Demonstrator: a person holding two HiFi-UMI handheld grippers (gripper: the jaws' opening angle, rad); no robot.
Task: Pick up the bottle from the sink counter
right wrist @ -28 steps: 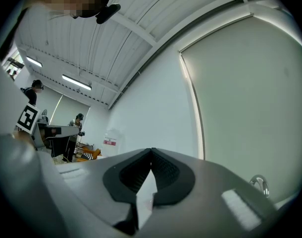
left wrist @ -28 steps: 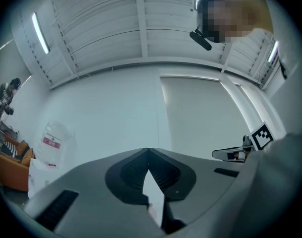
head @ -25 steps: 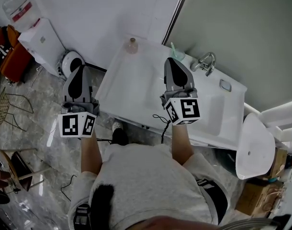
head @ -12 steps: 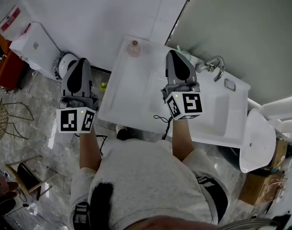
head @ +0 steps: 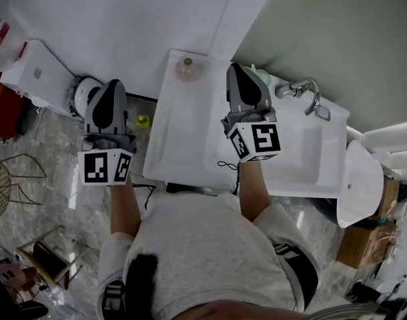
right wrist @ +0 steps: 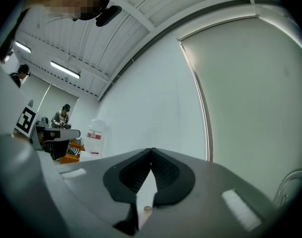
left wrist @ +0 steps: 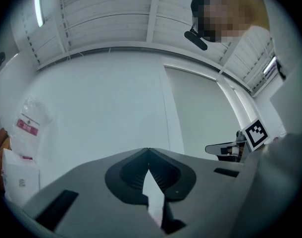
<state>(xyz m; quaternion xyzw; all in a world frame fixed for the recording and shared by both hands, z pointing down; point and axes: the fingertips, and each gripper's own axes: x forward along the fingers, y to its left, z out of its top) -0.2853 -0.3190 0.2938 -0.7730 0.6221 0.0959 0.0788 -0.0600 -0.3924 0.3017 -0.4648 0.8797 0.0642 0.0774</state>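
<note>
A small pinkish bottle (head: 185,69) with a round cap stands at the far left corner of the white sink counter (head: 183,139), near the wall. My right gripper (head: 239,71) hovers over the counter to the right of the bottle, about level with it and apart from it. It is shut and holds nothing. In the right gripper view the tips meet (right wrist: 151,150) and the bottle (right wrist: 147,211) peeks through the gap lower down. My left gripper (head: 114,85) hangs over the floor left of the counter, also shut and empty (left wrist: 149,150).
A chrome faucet (head: 302,89) and the sink basin (head: 303,149) lie right of my right gripper, with a pale green cup (head: 260,73) behind it. A toilet (head: 360,189) stands at far right. On the floor at left are a white cabinet (head: 33,79) and a small yellow item (head: 143,121).
The right gripper has moved forward over the counter, toward the back wall, and now sits level with the bottle. The left gripper has hardly moved. Both stayed shut.
</note>
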